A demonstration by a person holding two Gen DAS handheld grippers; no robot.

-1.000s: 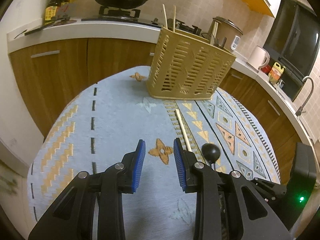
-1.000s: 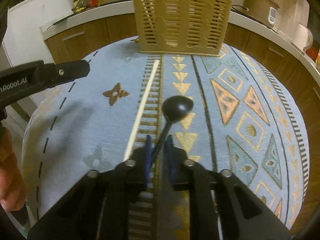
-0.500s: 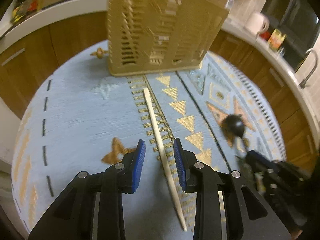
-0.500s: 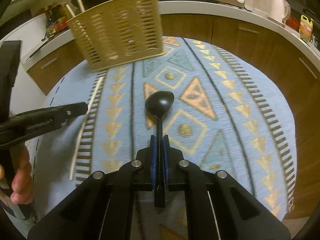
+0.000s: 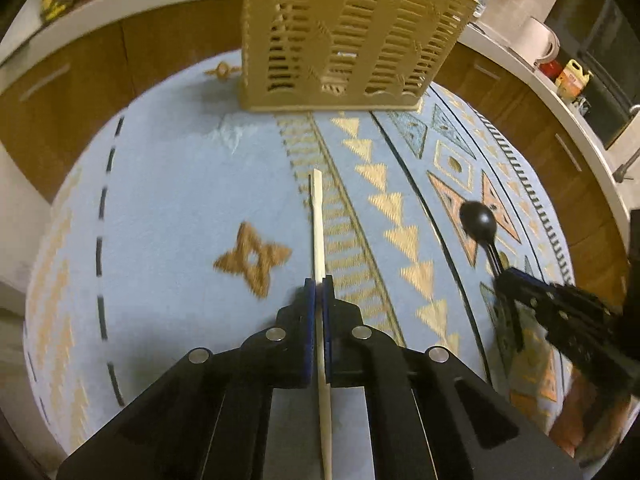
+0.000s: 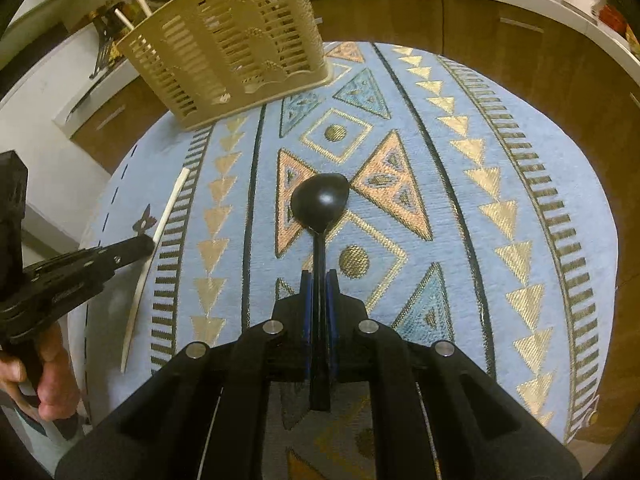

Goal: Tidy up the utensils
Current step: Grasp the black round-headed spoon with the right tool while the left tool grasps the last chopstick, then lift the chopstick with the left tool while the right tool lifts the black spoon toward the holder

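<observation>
Two utensils are gripped: left gripper (image 5: 319, 280) clenches a pale wooden chopstick (image 5: 318, 220), right gripper (image 6: 319, 276) a black plastic spoon (image 6: 320, 200); neither is yet in the tan slotted holder (image 5: 344, 36).

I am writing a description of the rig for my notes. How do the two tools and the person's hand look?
Both tools are matte black plastic with angular, ribbed arms and round silver screws. The left tool and the right tool each have two fingers lined with blue pads. A bare hand grips the left tool's handle; no sleeve or cable shows. Any lettering is too blurred to read.
</observation>
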